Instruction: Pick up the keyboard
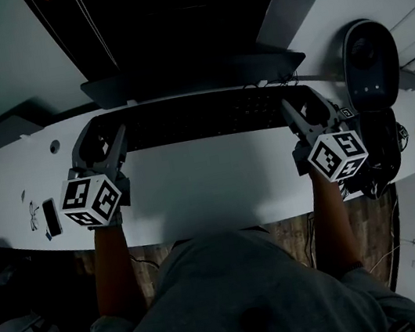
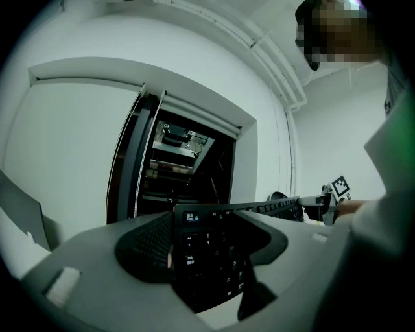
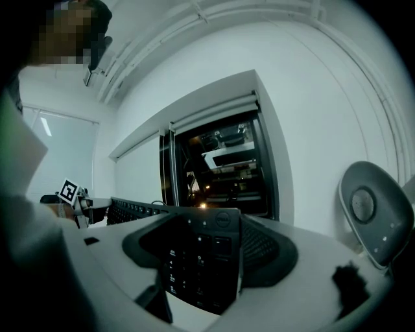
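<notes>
Kbd = keyboard [image 1: 199, 116], black, full-size, lies crosswise at back of white desk [image 1: 212, 192], just in front of dark monitor base [image 1: 192, 76]. Left gripper [image 1: 108, 143] is clamped on the Esc/Tab end: jaws stand wide w/ kbd end filling the gap, pads against its front and back edges. Right gripper [image 1: 306, 114] does the same on the numpad end, jaws wide, closed on kbd by the logo corner. Both point roughly level. Progress: grasp done at both ends. Lift looks under way or just done, since both gripper views show kbd running across w/ wall behind it, but the head view can't confirm a gap over the desk. Left to do: get it clearly clear of the desk, keep it level. Phone [image 1: 51, 216] at desk left and dark round device [image 1: 369, 65] at right are both well apart from kbd.
</notes>
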`<state>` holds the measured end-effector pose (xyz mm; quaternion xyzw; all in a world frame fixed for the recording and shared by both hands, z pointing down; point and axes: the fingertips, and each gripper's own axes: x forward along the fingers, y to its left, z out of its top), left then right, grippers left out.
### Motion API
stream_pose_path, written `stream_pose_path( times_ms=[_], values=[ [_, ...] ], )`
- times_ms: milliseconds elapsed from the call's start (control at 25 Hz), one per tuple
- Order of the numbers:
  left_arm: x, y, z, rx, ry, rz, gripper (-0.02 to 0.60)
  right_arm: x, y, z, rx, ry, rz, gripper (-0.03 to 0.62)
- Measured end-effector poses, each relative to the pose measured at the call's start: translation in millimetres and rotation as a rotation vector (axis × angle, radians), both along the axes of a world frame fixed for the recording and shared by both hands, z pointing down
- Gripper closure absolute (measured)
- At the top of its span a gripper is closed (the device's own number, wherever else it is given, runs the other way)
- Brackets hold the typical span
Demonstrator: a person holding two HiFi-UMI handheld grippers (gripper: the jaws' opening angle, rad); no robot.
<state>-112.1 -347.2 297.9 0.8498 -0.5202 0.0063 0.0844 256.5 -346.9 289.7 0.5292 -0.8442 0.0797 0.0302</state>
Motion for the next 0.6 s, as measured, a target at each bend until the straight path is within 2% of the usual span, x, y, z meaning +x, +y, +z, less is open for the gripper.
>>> stream_pose_path(
  times_ms=[600],
  values=[
    [8.7,3.4,-9.4,0.017,0.002,0.000,0.310,9.1,2.6,-9.4,0.011,0.000,-0.002,0.269]
  ],
)
